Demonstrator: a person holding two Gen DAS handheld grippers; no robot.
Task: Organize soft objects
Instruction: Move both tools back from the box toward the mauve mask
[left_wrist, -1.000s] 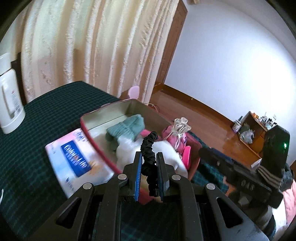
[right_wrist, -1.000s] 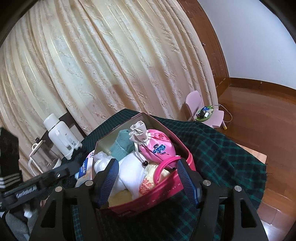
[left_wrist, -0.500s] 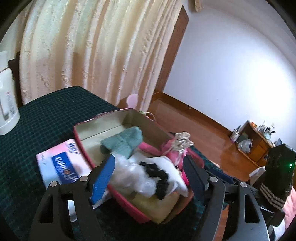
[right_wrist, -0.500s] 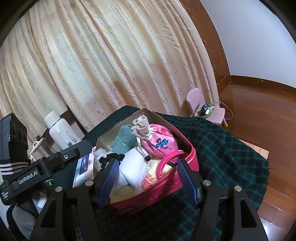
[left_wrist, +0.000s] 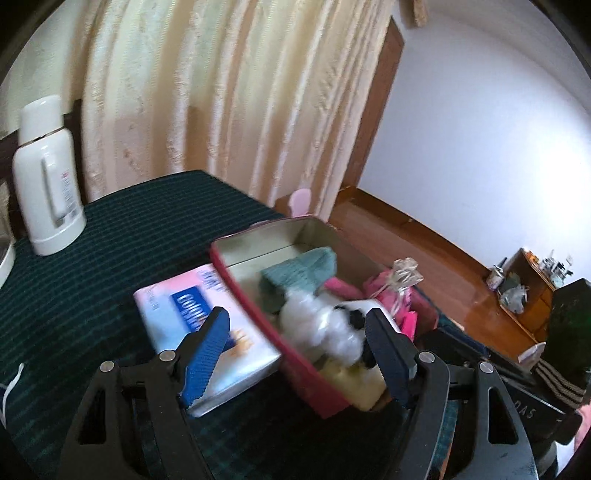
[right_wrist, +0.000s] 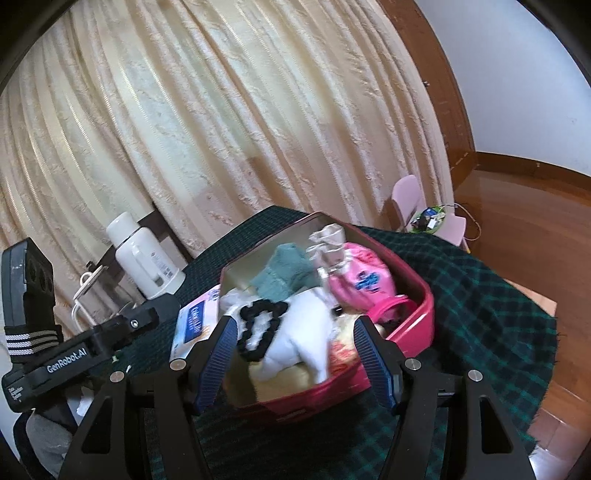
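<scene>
Nothing is held by the left tool or the right tool; the jaws of each are spread wide above the near end of the red tin. A black scrunchie is seen draped on a white plush inside it, beside a teal knit and a pink pouch. A tissue pack is laid against the tin on the table. A white flask is stood well apart.

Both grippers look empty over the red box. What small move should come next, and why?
Probably draw the left gripper back from the red box toward whatever soft item remains outside. Its jaws are open and empty, the black scrunchie already lies on the white plush inside, and only the tissue pack shows beside the box.
</scene>
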